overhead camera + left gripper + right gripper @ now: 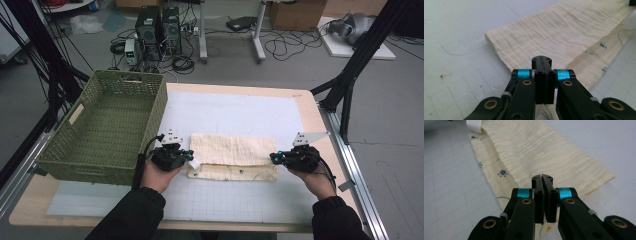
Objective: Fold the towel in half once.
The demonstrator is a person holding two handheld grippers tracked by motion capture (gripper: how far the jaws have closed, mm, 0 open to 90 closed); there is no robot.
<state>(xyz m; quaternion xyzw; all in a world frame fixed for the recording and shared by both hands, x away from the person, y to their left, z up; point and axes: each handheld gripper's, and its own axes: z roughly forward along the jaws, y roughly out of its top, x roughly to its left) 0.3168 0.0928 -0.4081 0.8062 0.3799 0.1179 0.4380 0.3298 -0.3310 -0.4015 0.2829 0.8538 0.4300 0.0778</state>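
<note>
Cloth [232, 156] lies half-folded on the counter [240, 200] beside the basket [107, 127]; left claw [190, 156] and right claw [272, 157] clamped on its near edge at either end; I'd lift both evenly, carry the edge across, keep it taut, corners matched.

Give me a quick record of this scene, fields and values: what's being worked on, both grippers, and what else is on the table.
work: folding a cream cloth on the table
cloth state: folded over, printed lower layer showing along the near edge
left gripper: shut on the cloth's left end
right gripper: shut on the cloth's right end
nearby: green basket at the left, nothing in it
surface: white grid mat
</note>
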